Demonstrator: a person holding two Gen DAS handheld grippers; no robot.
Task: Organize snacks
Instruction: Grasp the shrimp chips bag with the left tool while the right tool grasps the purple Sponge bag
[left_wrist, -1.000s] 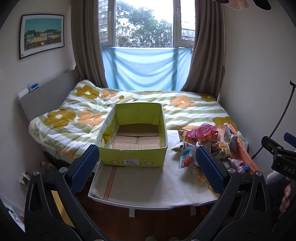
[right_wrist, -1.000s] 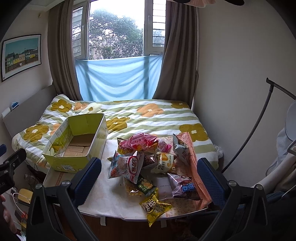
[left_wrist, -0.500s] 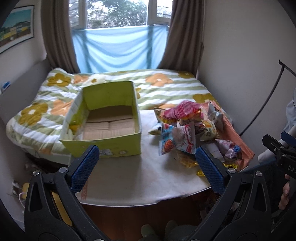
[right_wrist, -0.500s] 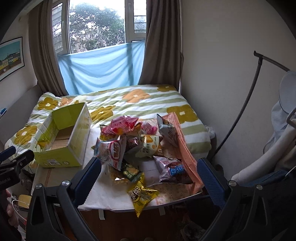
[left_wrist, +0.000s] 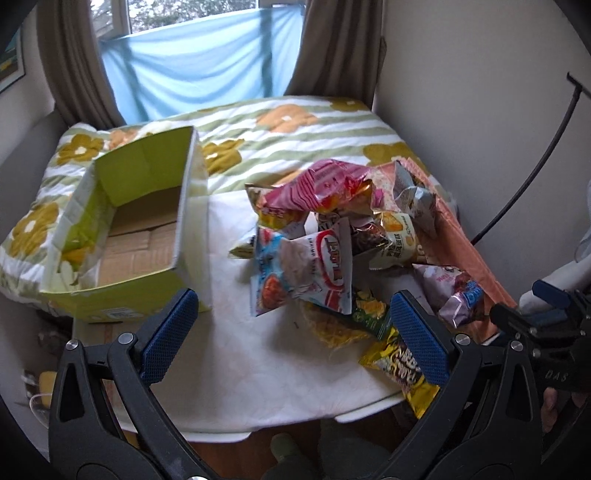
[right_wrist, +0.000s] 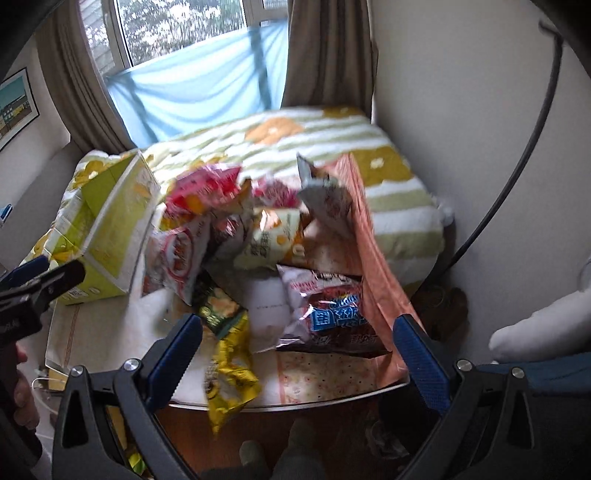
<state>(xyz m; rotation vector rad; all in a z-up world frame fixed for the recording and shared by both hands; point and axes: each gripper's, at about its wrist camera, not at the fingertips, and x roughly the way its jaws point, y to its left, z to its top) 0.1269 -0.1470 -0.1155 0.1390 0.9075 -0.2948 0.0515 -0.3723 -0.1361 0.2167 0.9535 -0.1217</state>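
Snacks (left_wrist: 332, 236) lie heaped on the worktop (left_wrist: 236, 354) ahead of both claws; none has yet gone into the box (left_wrist: 133, 236), which stands open and bare ahead-left of the left claw (left_wrist: 291, 336). Left claw: jaws wide apart, holding nothing, hovering short of the heap. Right claw (right_wrist: 299, 354): jaws likewise apart and unloaded, low over the worktop's near edge. Between the right claw's pads lie a purple bag (right_wrist: 325, 314) and, nearer its left pad, a yellow bag (right_wrist: 229, 376) that overhangs the edge. A white shrimp-chip bag (left_wrist: 306, 273) stands propped just ahead of the left claw, with a pink bag (left_wrist: 314, 192) topping the heap beyond it. Assessment: all are sealed film pouches, judged light, air-puffed and slick, with brittle contents; hard squeezing across the belly would likely crush the contents or let the bag squirt out. Recommended hold is the flat crimped seam or a corner, with modest pressure. The yellow bag is judged at greatest risk of sliding off and the easiest to reach. The right-wrist view is motion-blurred, so finer detail cannot be confirmed.
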